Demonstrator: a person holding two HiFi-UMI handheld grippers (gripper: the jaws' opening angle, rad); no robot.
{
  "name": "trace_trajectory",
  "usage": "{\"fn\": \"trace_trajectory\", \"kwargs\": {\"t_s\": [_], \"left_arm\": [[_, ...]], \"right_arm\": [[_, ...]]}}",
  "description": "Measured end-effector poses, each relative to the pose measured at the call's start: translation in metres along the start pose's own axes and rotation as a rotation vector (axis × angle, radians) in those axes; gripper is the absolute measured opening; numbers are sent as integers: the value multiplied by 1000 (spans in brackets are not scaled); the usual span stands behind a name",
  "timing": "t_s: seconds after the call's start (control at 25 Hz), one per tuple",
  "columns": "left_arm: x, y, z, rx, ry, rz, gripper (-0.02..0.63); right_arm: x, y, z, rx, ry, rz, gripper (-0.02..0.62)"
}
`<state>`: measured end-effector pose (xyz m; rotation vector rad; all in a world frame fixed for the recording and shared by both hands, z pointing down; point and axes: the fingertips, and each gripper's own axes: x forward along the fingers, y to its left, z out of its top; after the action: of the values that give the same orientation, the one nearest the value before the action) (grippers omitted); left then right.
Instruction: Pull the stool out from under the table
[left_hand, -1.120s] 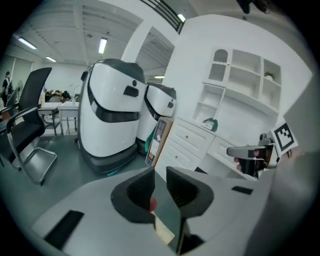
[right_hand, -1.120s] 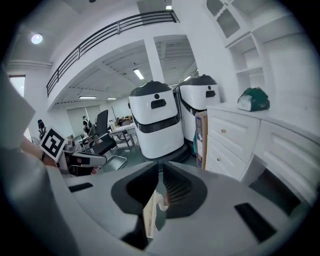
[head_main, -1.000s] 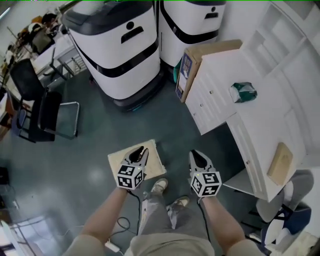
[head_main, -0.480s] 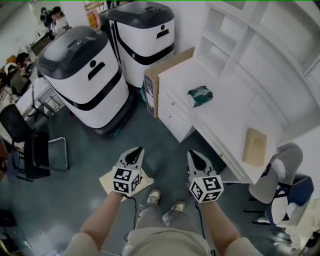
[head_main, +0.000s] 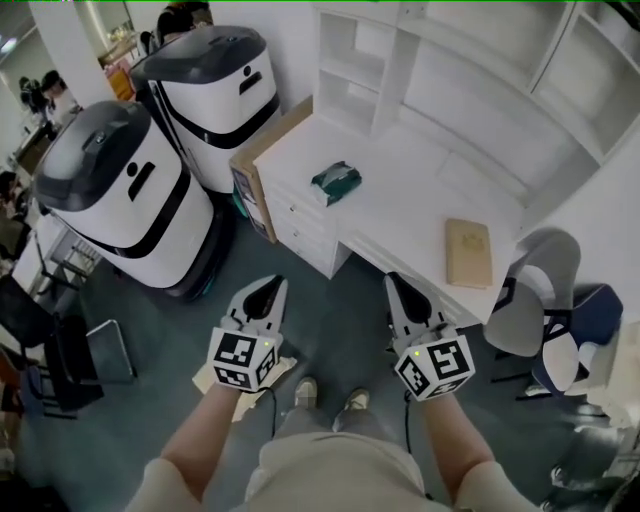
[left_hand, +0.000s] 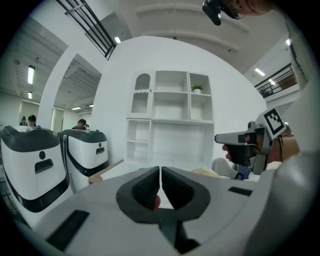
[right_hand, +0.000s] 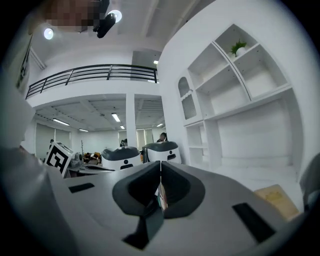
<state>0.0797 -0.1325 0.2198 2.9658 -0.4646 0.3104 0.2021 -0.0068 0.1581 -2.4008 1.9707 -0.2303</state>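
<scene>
A grey and white stool (head_main: 535, 305) with a curved back stands at the right end of the white table (head_main: 400, 215), partly tucked beside its edge. My left gripper (head_main: 270, 291) and right gripper (head_main: 398, 288) hover side by side over the grey floor, short of the table's front and well left of the stool. Both are shut with nothing between the jaws. In the left gripper view the left gripper (left_hand: 160, 172) points at the shelf unit, with the right gripper (left_hand: 243, 145) at its right. In the right gripper view the right gripper (right_hand: 160, 170) is shut too.
A green packet (head_main: 335, 181) and a tan book (head_main: 467, 252) lie on the table. A cardboard panel (head_main: 262, 165) leans at its left end. Two white robots with black tops (head_main: 120, 205) (head_main: 215, 90) stand left. A black chair (head_main: 50, 345) is farther left; a flat board (head_main: 262, 388) lies by my feet.
The head view has swung right, from the floor and robots onto the table and stool. The left jaws have closed the last bit. Both grippers stay out in front of me.
</scene>
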Motion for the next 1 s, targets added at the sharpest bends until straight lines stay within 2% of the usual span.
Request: {"fn": "trace_trajectory", "kwargs": {"t_s": [0.24,0.44,0.76,1.0], "left_arm": [[5,-49,47,63,-55,-91,31],[1,-86,72,184,-110,-146,31],[5,-114,84,164,-112,-199,31],[10,-124,86,163,-107,-224,31]], "right_arm": [[-52,-12,37,-6,-62,-46,28],[-92,-20,60,49,-107,-74,23],[-134,-40,79,51,-143,-151,21],[-143,-42,77,45,-139,-177,21]]}}
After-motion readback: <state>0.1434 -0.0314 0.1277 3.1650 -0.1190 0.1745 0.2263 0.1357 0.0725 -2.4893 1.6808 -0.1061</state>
